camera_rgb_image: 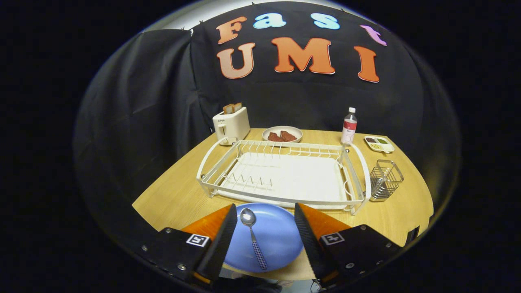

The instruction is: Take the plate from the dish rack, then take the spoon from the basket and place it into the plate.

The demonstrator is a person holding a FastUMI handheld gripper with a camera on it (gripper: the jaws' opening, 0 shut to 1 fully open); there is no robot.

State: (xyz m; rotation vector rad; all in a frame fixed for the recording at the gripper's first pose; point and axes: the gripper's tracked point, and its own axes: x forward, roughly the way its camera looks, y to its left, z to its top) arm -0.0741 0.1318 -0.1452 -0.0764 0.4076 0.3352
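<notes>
Lying on the blue plate [276,236] at lower centre of the frame, the spoon [252,238] sits between the spread, empty fingers of the gripper [265,240], so back straight out without nudging its handle, leaving the rack [281,175] alone

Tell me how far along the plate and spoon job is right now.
It looks finished. The blue plate sits on the table in front of the empty dish rack, and the spoon lies in it. The wire basket holds nothing. The gripper is open, fingers either side of the spoon. Nothing visible remains.
</notes>
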